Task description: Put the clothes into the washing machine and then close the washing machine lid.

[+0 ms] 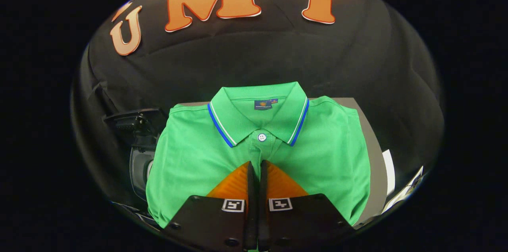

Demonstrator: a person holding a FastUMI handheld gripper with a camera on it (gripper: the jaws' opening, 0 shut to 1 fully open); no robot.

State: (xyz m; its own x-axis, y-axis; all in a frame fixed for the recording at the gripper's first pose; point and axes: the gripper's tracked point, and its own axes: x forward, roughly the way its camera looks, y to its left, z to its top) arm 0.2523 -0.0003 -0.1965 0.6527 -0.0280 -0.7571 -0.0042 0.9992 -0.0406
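Note:
A green polo shirt [190, 156] with a blue-and-white striped collar lies folded flat, collar away from me, on a grey surface [371, 149]. My gripper [257, 164] is over the shirt's front, its tips just below the white button. The two orange fingers [238, 184] stand side by side with only a thin dark slit between them, and no fabric shows pinched there. To the left of the shirt stands a dark and grey appliance [137, 141], seemingly the washing machine, partly hidden by the shirt's left shoulder.
White sheets [389, 174] lie off the grey surface's right edge. The black cloth wall rises close behind the shirt's collar.

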